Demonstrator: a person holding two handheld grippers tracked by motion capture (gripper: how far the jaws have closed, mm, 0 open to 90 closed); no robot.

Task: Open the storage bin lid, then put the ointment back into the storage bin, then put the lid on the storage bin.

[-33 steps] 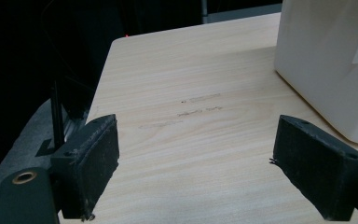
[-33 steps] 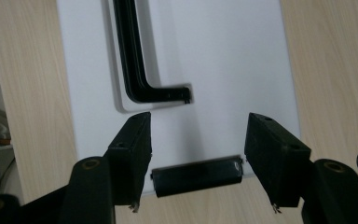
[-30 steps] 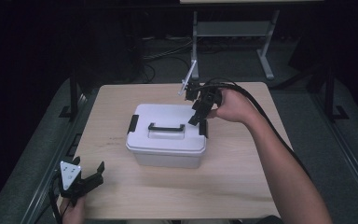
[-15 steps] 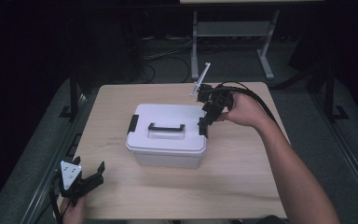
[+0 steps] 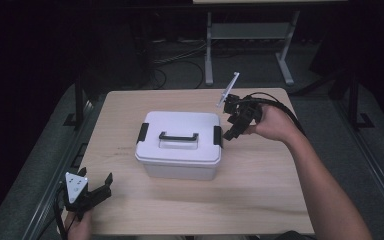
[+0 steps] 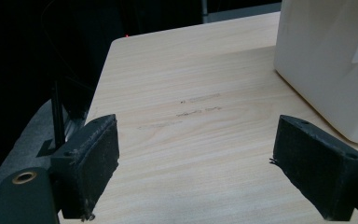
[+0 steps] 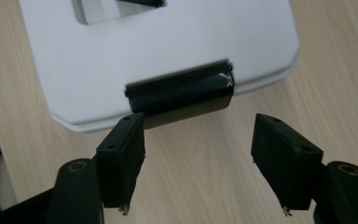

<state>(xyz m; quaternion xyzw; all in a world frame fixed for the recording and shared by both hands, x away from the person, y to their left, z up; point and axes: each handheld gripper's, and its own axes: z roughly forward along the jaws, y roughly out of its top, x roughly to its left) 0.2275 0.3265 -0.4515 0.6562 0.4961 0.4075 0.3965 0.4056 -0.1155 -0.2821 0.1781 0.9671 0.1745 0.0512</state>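
The white storage box (image 5: 180,142) sits mid-tabletop (image 5: 260,195), lid on. Its right-hand black latch (image 7: 182,95) lies just ahead of the right gripper (image 5: 232,131), whose fingers (image 7: 121,158) stand spread and empty, having just been opening, one of them almost under the latch's end. The likely slip: the fingers meet the latch off-centre, so only one pad catches and it skids off the smooth clasp, or the push shoves the whole light box sideways, since nothing braces it. The left gripper (image 5: 92,195) hovers well short of the box, fingers (image 6: 91,163) parted on nothing. Counted: one box, two side latches, one black carry handle (image 5: 178,136), two grippers.
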